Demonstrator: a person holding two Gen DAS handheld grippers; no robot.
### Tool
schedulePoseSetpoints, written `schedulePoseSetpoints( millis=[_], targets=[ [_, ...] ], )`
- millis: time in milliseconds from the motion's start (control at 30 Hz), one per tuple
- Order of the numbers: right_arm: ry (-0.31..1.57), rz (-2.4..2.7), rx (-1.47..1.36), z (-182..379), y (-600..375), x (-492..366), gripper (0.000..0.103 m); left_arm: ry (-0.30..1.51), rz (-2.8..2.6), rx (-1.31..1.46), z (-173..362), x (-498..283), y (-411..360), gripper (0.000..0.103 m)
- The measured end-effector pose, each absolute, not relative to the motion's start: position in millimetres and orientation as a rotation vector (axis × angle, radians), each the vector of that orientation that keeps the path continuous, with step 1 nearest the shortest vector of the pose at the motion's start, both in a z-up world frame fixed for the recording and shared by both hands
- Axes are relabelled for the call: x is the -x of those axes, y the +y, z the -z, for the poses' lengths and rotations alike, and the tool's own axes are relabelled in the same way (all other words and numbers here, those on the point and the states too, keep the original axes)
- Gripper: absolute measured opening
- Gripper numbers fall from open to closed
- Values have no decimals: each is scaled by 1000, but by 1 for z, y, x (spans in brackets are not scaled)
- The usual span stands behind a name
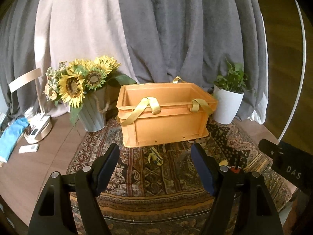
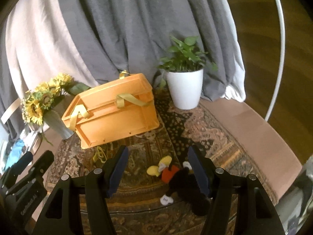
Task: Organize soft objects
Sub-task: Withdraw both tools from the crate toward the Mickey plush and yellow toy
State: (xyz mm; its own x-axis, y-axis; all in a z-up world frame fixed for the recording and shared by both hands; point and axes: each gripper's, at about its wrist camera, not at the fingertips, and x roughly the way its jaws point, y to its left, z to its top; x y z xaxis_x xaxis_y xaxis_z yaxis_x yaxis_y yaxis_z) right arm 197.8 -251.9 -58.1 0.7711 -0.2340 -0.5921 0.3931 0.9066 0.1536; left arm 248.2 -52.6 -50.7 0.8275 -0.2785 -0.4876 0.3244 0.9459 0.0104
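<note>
Both grippers hang low over the rug (image 1: 156,178), fingers spread wide and holding nothing: the left gripper (image 1: 155,154) faces the crate, the right gripper (image 2: 158,157) sits over the plush. That plush (image 2: 177,178), black with red shorts and yellow shoes, lies on the rug between the right fingers (image 2: 197,173), touching the right-hand one. A small yellow toy (image 1: 155,156) lies on bare rug just near of the crate (image 1: 164,115), which stands open-topped mid-rug, yellow straps (image 1: 140,109) draped over its near rim. Sunflowers (image 1: 82,82) crowd its left side, a white pot (image 1: 228,105) its right. Far behind, curtains (image 1: 166,29) close off the worktop (image 1: 49,152) edge.
</note>
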Motion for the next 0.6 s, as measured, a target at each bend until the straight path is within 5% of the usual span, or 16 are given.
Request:
schedulePoseSetpoints(
  millis=[100,200,600],
  targets=[
    [596,411,-286,65,-249,-192,65,486,340,-143,54,-252,-56,76],
    [583,485,-309,71,-248,-186,80,485,371,-153,62,-259,-55,83],
    [583,735,-306,102,-227,-177,80,513,472,-205,99,-290,-59,85]
  ],
)
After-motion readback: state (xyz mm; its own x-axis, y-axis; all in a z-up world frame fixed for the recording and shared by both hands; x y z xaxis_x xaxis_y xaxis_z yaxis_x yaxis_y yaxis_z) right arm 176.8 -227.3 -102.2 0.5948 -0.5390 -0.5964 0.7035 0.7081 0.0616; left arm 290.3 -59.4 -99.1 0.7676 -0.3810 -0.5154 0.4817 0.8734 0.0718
